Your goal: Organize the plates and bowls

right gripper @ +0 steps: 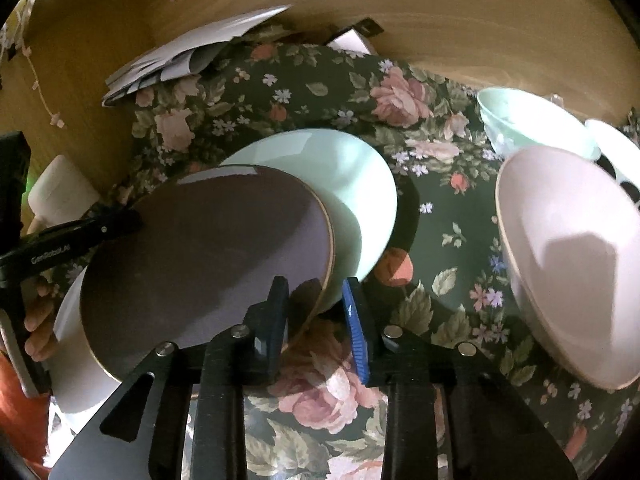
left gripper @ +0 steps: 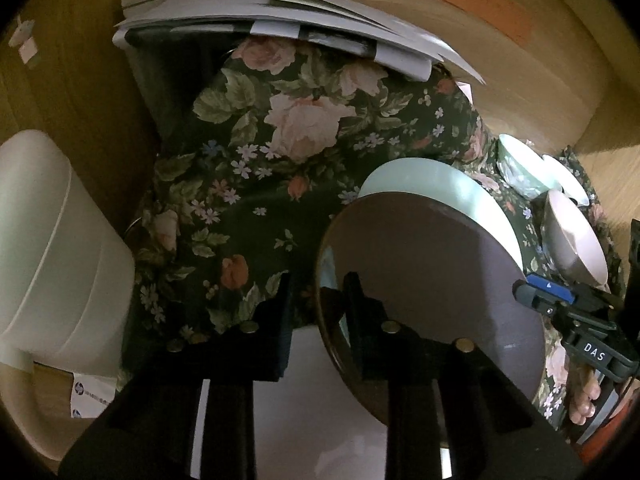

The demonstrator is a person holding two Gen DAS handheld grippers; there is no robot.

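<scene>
Both wrist views look down closely; share purple plate (left gripper: 432, 264) (tilted).

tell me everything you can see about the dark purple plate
The dark purple plate is round, glossy and ceramic-looking, with a thin tan rim. It tilts over the mint green plate, overlapping it above the floral tablecloth. The left gripper and right gripper both straddle its edge from opposite sides.

A dark floral tablecloth (right gripper: 432, 216) covers the table, bearing a mint plate (right gripper: 352, 176), a pink bowl (right gripper: 568, 256), a mint bowl (right gripper: 528, 124) and loose papers (left gripper: 256, 12).
</scene>
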